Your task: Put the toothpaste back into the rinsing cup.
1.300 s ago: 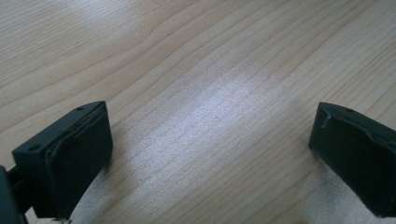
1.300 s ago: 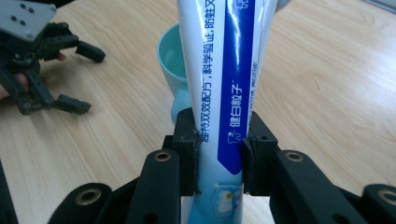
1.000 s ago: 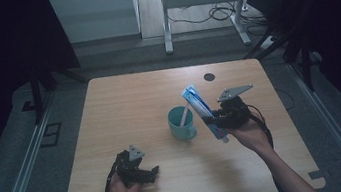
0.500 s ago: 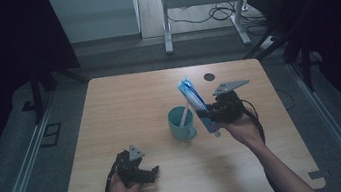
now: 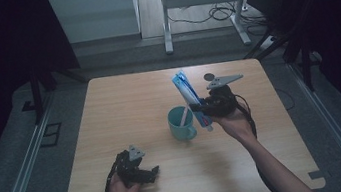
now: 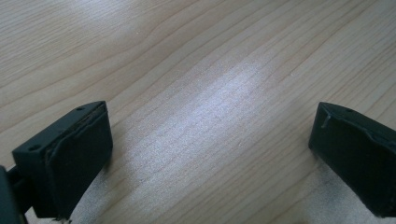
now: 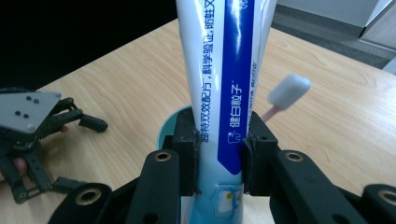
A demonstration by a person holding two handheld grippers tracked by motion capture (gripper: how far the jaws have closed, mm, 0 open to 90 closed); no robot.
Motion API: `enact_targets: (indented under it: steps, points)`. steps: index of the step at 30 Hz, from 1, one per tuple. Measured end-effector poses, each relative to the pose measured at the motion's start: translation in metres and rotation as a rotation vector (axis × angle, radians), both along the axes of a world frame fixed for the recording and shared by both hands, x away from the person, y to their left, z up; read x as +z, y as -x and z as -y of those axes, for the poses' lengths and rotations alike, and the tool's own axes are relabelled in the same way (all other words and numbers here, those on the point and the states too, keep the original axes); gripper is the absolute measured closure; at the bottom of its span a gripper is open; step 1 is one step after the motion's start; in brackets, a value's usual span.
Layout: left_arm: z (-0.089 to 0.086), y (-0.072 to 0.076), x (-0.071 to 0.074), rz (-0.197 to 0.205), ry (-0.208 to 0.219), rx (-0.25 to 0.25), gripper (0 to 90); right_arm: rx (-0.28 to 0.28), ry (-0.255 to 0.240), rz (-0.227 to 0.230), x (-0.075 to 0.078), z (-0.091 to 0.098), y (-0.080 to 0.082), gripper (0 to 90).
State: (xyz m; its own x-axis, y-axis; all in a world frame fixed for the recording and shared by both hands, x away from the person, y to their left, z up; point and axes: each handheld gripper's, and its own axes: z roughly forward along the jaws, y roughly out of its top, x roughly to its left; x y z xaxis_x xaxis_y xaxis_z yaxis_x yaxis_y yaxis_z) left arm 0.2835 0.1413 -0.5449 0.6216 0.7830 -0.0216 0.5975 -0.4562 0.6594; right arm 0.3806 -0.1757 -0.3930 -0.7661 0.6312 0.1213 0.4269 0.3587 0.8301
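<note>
High view: right gripper (image 5: 202, 107) clamps toothpaste tube (image 5: 189, 93) beside cup (image 5: 181, 122).

My right gripper (image 5: 202, 110) clamps its fingers on the blue-and-white toothpaste tube (image 5: 189, 95), tilted up beside the teal cup (image 5: 181, 123) holding a toothbrush (image 5: 183, 116), while my left gripper (image 5: 145, 172) rests on the counter (image 5: 119, 108).

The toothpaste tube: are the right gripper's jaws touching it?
Touching. The right gripper view shows both pads pressed on the toothpaste tube.
</note>
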Motion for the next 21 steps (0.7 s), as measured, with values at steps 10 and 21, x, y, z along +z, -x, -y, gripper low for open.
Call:
enact_targets:
  steps: [10, 21]
  points:
    - [0.000, 0.000, 0.000, 0.000, 0.000, 0.001, 0.0, -0.004, -0.014, 0.028, 0.005, -0.015, -0.009, 71.0]
    - [0.000, 0.000, 0.000, -0.001, 0.000, -0.001, 0.0, -0.021, -0.045, 0.051, 0.007, -0.027, -0.020, 71.0]
